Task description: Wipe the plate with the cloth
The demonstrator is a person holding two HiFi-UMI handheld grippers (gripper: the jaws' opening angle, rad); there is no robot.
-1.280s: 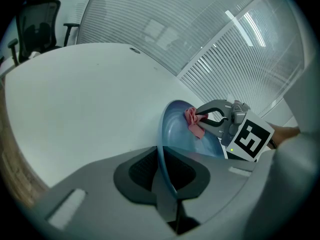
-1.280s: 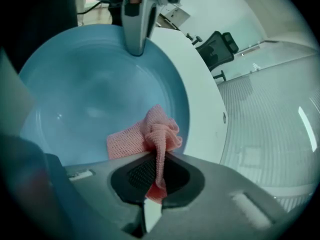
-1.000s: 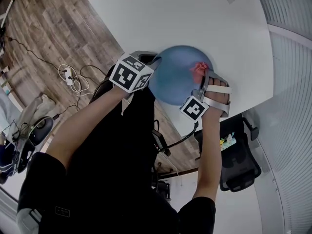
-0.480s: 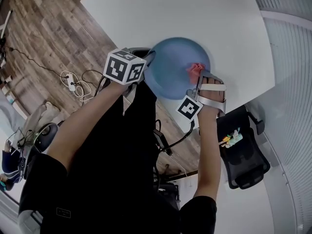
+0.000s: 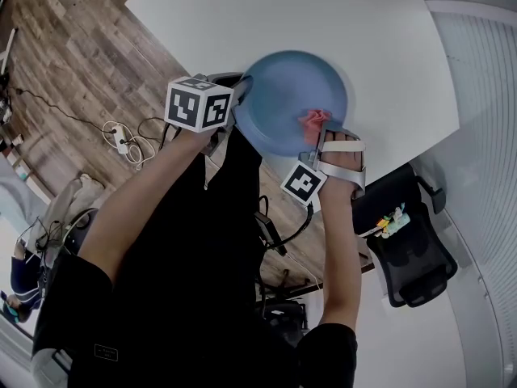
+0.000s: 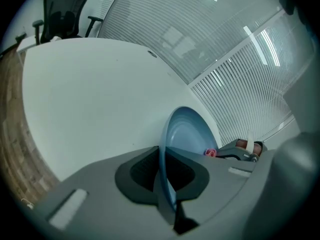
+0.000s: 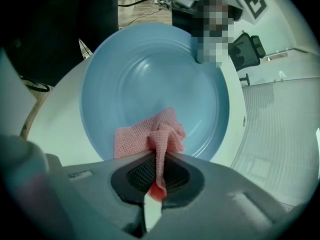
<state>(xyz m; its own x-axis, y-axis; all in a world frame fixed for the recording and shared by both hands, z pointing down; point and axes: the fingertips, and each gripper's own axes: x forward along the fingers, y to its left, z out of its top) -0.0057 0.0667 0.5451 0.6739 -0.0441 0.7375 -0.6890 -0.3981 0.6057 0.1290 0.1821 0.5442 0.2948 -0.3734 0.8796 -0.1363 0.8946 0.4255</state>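
At the near edge of the white table (image 5: 323, 14), the left gripper (image 5: 239, 97), jaws just closing, clamps the blue plate (image 5: 287, 87) by its rim at nine o'clock. At five o'clock the right gripper (image 5: 317, 132) pinches the limp pink cloth (image 5: 313, 120). The plate looks rigid, slick and breakable, so the rim is likely the best hold.

Counting now: one blue plate (image 5: 291, 95), its rim between the left gripper's (image 6: 167, 184) fingers (image 6: 145, 171). One pink cloth (image 7: 150, 134), pinched in the right gripper (image 7: 159, 176). That makes two grippers, two fingers apiece, and two marker cubes, one (image 5: 198, 103) behind the left fingers and one (image 5: 303, 183) behind the right. One white table (image 5: 242, 14) under it all. One black chair (image 5: 412, 257) back behind the right fingers, and another chair (image 6: 62, 9) far ahead of the left fingers, which may or may not be the same one. One power strip (image 5: 113, 132) on the floor.
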